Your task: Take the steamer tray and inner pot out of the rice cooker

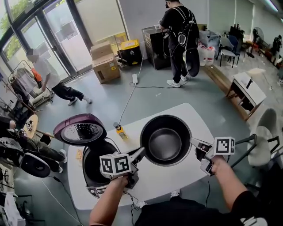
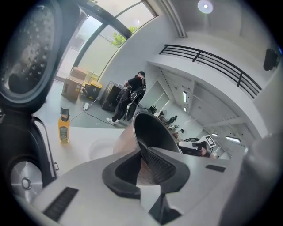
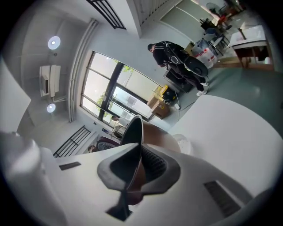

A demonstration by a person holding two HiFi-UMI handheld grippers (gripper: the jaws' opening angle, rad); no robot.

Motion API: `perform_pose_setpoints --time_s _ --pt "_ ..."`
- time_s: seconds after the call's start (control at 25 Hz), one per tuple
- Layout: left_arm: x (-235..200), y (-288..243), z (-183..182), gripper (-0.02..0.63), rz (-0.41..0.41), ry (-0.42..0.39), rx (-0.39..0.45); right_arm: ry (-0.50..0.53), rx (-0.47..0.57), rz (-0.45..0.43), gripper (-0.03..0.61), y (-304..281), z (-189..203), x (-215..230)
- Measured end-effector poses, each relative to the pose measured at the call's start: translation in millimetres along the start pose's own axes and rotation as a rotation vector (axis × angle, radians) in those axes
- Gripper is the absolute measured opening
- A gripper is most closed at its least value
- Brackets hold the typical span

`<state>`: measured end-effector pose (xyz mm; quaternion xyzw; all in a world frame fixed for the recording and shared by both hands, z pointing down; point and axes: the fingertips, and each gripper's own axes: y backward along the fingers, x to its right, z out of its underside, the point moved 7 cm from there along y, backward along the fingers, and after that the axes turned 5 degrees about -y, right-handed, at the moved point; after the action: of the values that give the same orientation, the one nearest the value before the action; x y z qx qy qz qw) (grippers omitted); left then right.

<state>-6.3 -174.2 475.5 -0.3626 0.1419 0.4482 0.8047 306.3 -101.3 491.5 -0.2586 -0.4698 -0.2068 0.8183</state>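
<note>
L gripper (image 1: 141,153) & R gripper (image 1: 193,141) clamp opposite rim edges of inner pot (image 1: 166,140), airborne just right of rice cooker (image 1: 98,190). Prob. stiff, lightish, slick-coated; thin rim = only hold, keep level.

Head view bright and even: daylight through the glass doors (image 1: 53,31) at upper left, blown out near the top edge, pale table (image 1: 194,119) almost clipped, soft sheen inside the inner pot (image 1: 165,140), shadows faint, strong barrel bend and dark corners. Left gripper view: round ceiling lamp (image 2: 204,6) glares at top, window (image 2: 110,26) washed out, left gripper (image 2: 143,155) soft and out of focus across the lower half, black vignette at the right edge and corners. Right gripper view, same fisheye: lamps (image 3: 53,43) flare at upper left, window panes (image 3: 110,95) overexposed, right gripper (image 3: 134,164) blurred up close, background sharper.
</note>
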Motion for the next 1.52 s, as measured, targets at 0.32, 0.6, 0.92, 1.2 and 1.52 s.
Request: perform_pose_setpoints --time_s 0.32,0.6,0.92,1.2,1.52 --pt "13 -60 44 0.051 0.033 0.032 -0.106 -0.043 0.023 0.106 0.015 44 9 56" --pt "18 -90 92 0.049 0.009 0.064 -0.161 -0.112 0.021 0.236 0.014 73 29 99" --pt "18 -120 132 0.049 -0.001 0.079 -0.234 -0.170 0.005 0.307 0.011 91 52 138" --pt "14 -133 147 0.054 -0.009 0.049 -0.258 -0.200 -0.014 0.317 0.011 94 64 160" --pt "12 -129 140 0.110 -0.086 -0.016 -0.216 -0.076 -0.021 0.321 0.066 95 57 159"
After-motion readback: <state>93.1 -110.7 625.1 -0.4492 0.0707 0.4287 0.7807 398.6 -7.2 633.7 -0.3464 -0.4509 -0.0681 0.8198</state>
